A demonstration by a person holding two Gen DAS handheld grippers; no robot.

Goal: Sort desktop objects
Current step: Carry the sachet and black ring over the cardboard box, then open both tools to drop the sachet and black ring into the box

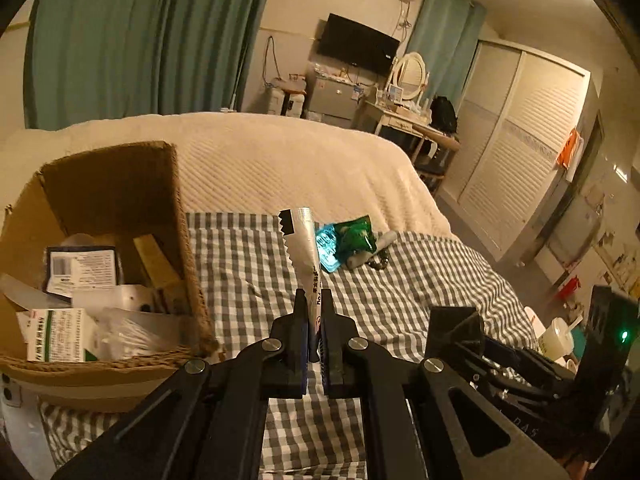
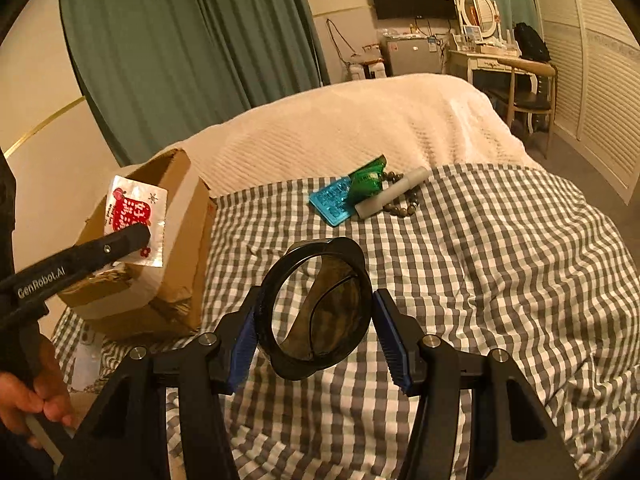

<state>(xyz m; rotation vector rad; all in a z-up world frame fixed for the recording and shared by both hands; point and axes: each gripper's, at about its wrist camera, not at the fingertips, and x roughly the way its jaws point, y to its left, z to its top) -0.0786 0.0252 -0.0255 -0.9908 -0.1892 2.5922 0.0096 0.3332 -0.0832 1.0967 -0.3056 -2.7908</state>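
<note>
My left gripper (image 1: 314, 300) is shut on a silver sachet (image 1: 304, 240) with a saw-toothed edge, held upright and edge-on. In the right wrist view its red-printed face (image 2: 134, 216) hangs in front of the cardboard box (image 2: 180, 280), pinched by the left gripper (image 2: 138, 240). My right gripper (image 2: 318, 296) is shut on a round black compact mirror (image 2: 320, 316), its blue pads against the rim on both sides, above the checked cloth (image 2: 480, 280). Farther back lie a blue blister pack (image 2: 332, 200), a green packet (image 2: 366, 180), a white tube (image 2: 394, 196) and a bead bracelet (image 2: 408, 208).
The open box (image 1: 188, 240) at the left holds several cartons and packets. The checked cloth (image 1: 248, 264) covers the near part of a bed with a cream blanket (image 1: 280, 152). A hand (image 2: 28, 396) grips the left tool's handle. My right gripper's black frame (image 1: 460, 332) shows at lower right.
</note>
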